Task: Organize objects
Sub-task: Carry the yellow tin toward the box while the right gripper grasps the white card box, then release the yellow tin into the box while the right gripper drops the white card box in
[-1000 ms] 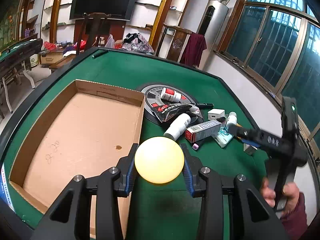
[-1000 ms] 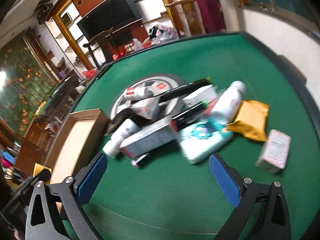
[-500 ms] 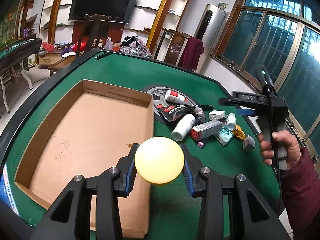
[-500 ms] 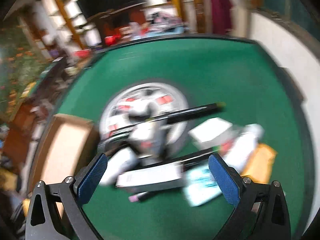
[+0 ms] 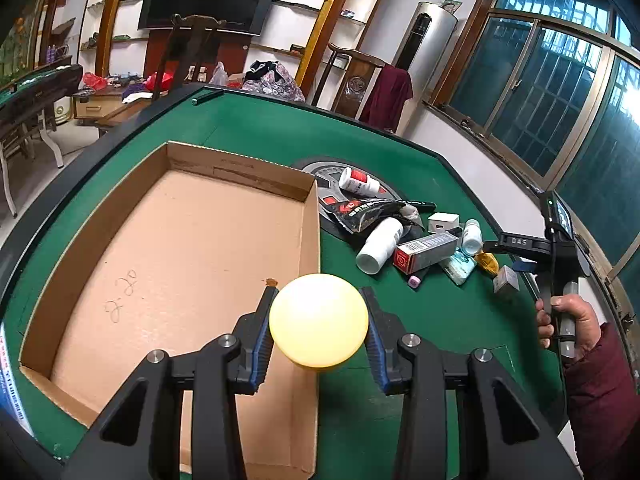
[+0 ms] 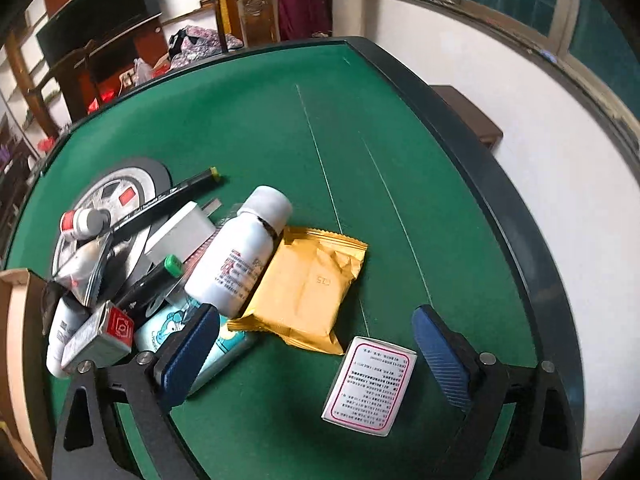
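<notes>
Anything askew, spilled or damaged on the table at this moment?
Nothing looks spilled or broken. The clutter is a jumble: the white bottle lies on its side, leaning on the yellow packet, and a black marker lies across the round disc. The cardboard box holds nothing.

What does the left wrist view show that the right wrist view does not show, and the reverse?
Only the left wrist view shows the left gripper clamped on a yellow ball, the cardboard box floor and the person's hand. Only the right wrist view shows the right gripper open over a small printed card box. Both show the green table, the white bottle and the yellow packet.
</notes>
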`<action>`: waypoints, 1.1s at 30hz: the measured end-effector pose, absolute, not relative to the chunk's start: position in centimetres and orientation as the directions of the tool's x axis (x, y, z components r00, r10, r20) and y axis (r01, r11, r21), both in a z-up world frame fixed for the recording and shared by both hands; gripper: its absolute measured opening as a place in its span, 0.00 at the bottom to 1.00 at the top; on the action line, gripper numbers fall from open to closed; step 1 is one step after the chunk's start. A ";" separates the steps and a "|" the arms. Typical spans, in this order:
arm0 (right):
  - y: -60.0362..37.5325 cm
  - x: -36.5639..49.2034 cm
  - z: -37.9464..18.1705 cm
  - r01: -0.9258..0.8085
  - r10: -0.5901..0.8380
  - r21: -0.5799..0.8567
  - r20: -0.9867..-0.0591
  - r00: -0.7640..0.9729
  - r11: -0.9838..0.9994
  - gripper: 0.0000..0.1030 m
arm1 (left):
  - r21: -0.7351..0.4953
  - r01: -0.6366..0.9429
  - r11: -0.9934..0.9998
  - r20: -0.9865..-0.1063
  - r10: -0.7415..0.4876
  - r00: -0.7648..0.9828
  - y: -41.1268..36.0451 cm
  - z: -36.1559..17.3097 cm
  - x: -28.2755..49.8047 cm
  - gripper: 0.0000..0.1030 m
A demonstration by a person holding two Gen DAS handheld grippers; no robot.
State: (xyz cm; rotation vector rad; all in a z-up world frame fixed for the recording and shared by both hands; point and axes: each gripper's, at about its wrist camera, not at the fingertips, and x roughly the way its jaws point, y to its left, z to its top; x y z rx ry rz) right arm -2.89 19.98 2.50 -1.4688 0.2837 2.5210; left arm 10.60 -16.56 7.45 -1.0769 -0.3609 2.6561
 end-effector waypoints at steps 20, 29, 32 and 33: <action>21.1 3.8 2.9 -0.235 -0.007 0.171 -0.823 -0.567 -0.957 0.37 | -0.291 -0.110 -0.950 -0.633 0.277 -0.723 -17.3 8.6 11.3 0.38; 10.3 1.8 9.5 0.098 -0.368 0.384 -0.733 -0.572 -0.918 0.37 | -0.180 -0.079 -0.980 -0.650 0.179 -0.738 -20.4 11.4 7.8 0.38; 3.8 0.4 9.5 0.198 -0.449 0.407 -0.734 -0.511 -0.892 0.37 | -0.144 -0.092 -0.985 -0.662 0.165 -0.731 -20.8 11.4 4.9 0.38; 1.8 -0.5 9.4 0.220 -0.462 0.409 -0.738 -0.492 -0.886 0.37 | -0.158 -0.094 -0.983 -0.670 0.177 -0.721 -21.0 11.2 3.9 0.38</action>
